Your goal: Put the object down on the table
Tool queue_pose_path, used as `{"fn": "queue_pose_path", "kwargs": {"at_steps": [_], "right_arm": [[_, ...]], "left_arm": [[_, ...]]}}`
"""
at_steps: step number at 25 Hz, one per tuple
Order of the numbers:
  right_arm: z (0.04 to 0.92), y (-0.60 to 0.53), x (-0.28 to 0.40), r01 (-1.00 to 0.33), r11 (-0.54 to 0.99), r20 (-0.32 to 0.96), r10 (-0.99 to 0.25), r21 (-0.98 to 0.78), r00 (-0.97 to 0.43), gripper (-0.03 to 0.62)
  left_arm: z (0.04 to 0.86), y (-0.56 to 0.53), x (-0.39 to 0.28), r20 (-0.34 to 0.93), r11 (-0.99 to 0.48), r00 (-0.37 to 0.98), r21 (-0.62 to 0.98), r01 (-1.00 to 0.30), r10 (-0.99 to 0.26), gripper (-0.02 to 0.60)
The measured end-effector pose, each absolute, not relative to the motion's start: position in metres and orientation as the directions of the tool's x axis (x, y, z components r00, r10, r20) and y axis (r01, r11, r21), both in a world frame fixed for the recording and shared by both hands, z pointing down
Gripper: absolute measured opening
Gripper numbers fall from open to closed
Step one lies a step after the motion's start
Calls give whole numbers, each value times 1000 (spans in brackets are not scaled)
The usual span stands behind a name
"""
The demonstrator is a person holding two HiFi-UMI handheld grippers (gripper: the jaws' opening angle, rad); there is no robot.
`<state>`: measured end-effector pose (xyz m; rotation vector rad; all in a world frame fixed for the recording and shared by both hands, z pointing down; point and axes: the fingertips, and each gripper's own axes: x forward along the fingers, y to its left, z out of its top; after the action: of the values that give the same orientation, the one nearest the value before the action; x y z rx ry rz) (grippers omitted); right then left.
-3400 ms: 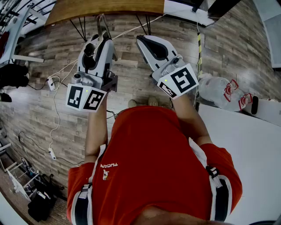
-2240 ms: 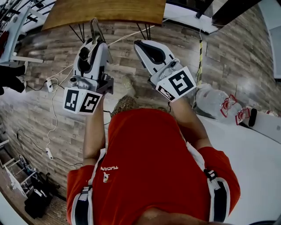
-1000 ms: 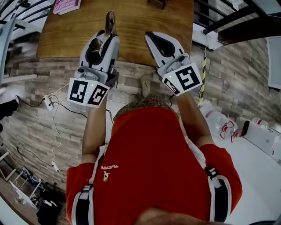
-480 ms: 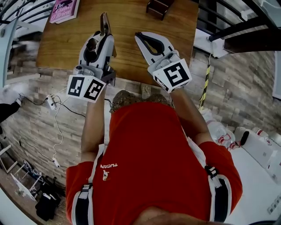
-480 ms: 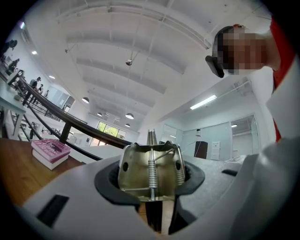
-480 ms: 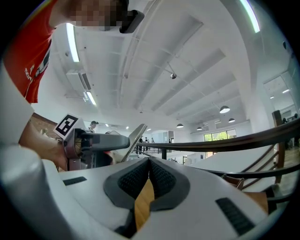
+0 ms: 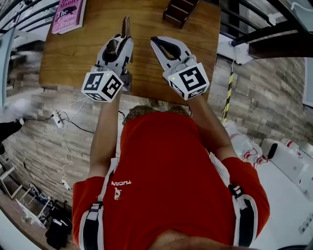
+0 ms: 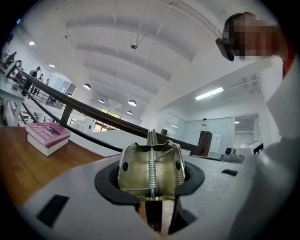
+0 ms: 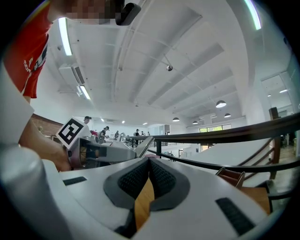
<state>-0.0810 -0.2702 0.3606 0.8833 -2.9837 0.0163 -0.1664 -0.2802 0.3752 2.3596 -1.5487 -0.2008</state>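
My left gripper [image 7: 122,43] is shut on a brass-coloured metal spring tool [image 8: 150,161]. The tool's thin blade [image 7: 126,25] sticks out past the jaws, over the wooden table [image 7: 73,53]. In the left gripper view the tool fills the gap between the dark pads [image 8: 110,180], its coil spring facing the camera. My right gripper [image 7: 155,43] hovers beside it over the same table, shut, its ribbed pads [image 9: 161,178] meeting at the tip with nothing between them. Both grippers are held above the table's near part.
A pink book [image 7: 68,14] lies at the table's far left corner and also shows as the book [image 8: 47,136] in the left gripper view. A dark wooden chair [image 7: 181,10] stands at the far edge. Black railings [image 7: 264,34] run to the right. Cables [image 7: 63,117] lie on the floor at left.
The person has walked up to the table: it has slid from the picture's top edge to under both grippers. The left gripper keeps its hold on the metal tool.
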Motion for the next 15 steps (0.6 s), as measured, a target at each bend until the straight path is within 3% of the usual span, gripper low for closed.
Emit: {"fn": "queue_pose_path", "kwargs": {"at_steps": [15], "right_arm": [[414,-317,-107,-599,800,136,-590,-36,-796,25]], "left_arm": [[488,-344,-184,340,-256,386,368,-894,-858,183]]}}
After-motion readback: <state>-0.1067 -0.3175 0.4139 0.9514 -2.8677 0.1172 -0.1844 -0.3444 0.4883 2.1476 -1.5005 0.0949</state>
